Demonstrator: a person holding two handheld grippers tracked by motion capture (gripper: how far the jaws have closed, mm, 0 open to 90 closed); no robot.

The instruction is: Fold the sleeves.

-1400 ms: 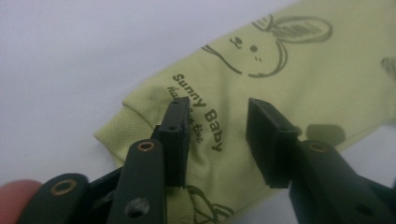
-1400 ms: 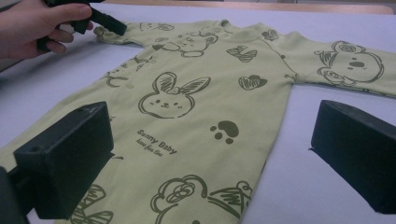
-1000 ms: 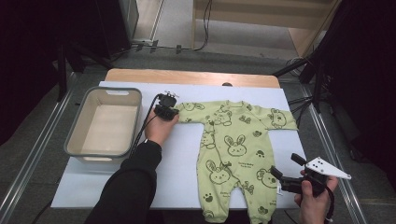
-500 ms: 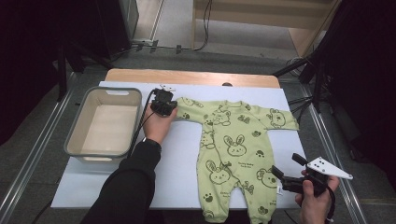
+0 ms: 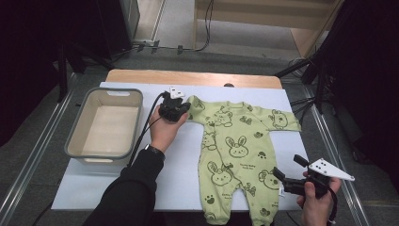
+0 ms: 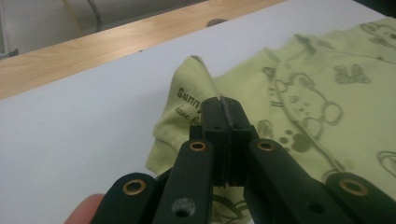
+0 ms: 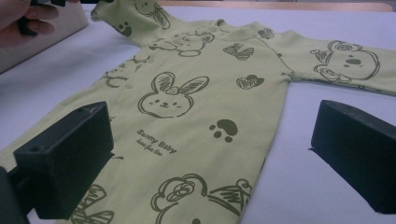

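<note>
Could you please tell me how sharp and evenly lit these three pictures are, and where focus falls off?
High view: the white table cover is evenly lit, surroundings dark, detail soft. Left gripper view: the left gripper on the sleeve is sharp, while the green romper print beyond blurs. Right gripper view: the rabbit print is crisp, the right gripper jaws close up and dim; no glare.

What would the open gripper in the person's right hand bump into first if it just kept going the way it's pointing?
Most likely the green baby romper. The right gripper points across its lower body with the jaws standing wide apart, low over the cloth. How far above the fabric it sits is hard to judge.
</note>
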